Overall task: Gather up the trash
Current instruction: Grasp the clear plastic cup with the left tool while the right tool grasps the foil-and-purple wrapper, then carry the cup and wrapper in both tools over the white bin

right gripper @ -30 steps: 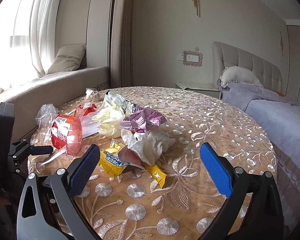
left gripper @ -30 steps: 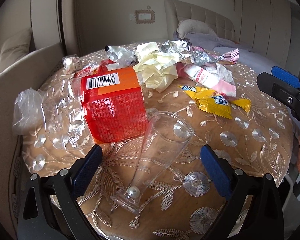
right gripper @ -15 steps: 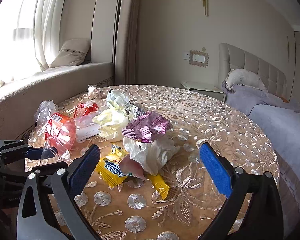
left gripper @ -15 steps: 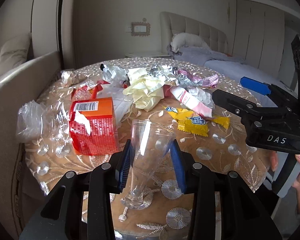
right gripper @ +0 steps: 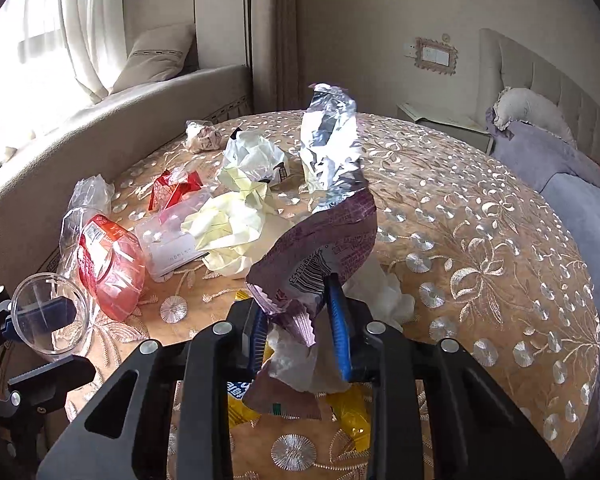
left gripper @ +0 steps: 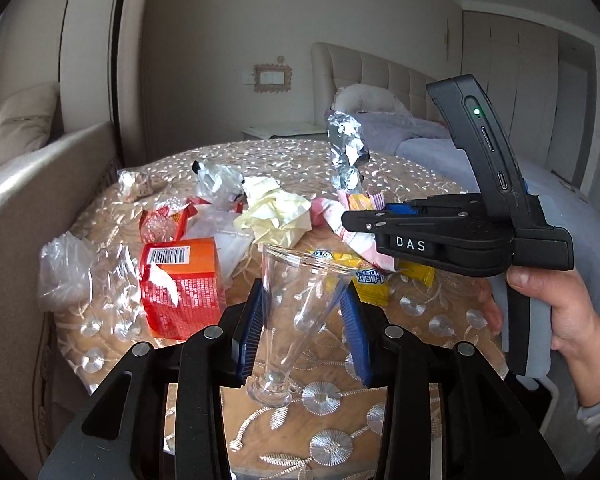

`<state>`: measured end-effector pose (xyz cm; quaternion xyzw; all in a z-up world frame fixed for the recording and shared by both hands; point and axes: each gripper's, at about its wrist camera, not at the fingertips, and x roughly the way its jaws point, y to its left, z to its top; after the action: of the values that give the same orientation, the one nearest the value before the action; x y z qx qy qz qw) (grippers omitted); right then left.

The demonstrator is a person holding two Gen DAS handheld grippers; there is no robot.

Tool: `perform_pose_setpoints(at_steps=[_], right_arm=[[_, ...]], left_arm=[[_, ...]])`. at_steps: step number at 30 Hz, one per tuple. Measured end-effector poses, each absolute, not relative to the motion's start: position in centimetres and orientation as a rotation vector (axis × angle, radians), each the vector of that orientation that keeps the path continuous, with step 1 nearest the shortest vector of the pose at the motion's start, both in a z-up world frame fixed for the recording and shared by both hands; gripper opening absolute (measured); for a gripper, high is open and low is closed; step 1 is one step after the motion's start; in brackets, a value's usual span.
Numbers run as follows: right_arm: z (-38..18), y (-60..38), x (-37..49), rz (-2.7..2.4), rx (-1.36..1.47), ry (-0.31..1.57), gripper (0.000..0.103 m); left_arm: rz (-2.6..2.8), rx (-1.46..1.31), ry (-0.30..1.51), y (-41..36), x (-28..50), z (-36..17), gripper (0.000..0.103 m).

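Note:
My left gripper (left gripper: 302,328) is shut on a clear plastic cup (left gripper: 296,304) and holds it upright above the round table (left gripper: 440,320). The cup also shows at the left of the right wrist view (right gripper: 46,316). My right gripper (right gripper: 298,320) is shut on a purple snack wrapper (right gripper: 324,248) with a silver foil inside, lifted off the table. From the left wrist view the right gripper (left gripper: 384,216) is seen side on, the foil (left gripper: 346,152) sticking up from it. More trash lies on the table: an orange-red packet (left gripper: 180,280), crumpled yellow paper (left gripper: 276,216), yellow candy wrappers (left gripper: 372,276).
Clear plastic film (left gripper: 72,272) lies at the table's left edge, white tissue (right gripper: 380,292) under the right gripper. A beige window seat (right gripper: 100,128) curves behind the table on the left. A bed (right gripper: 572,184) with grey bedding stands to the right.
My left gripper closed on the lying cup and lifted it upright. My right gripper moved in over the pile, closed on the purple wrapper and raised it.

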<state>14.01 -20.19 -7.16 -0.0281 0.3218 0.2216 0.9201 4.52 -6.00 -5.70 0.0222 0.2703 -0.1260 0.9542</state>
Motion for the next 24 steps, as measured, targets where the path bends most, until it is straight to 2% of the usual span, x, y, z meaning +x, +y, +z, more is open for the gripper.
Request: perform_pose_setpoints(at_steps=[5,13,24], right_arm=[[-5.2,-22.1,11.3,0.487,0.012,0.54,0.019],[-1.3,-26.4,7.4,0.526,0.117,0.419,0.019],[-2.2,-31.8,-0.4,0.421,0.017,0.386,0.019]], left_arm=[[-0.255,0.039,0.539,-5.9,3.9,-5.5,0.037],[-0.287,0.035,0.492,-7.1,2.7,-4.1,0.037],[-0.447,0.055,0.467,-12.5,0.4,-3.7,0.037]])
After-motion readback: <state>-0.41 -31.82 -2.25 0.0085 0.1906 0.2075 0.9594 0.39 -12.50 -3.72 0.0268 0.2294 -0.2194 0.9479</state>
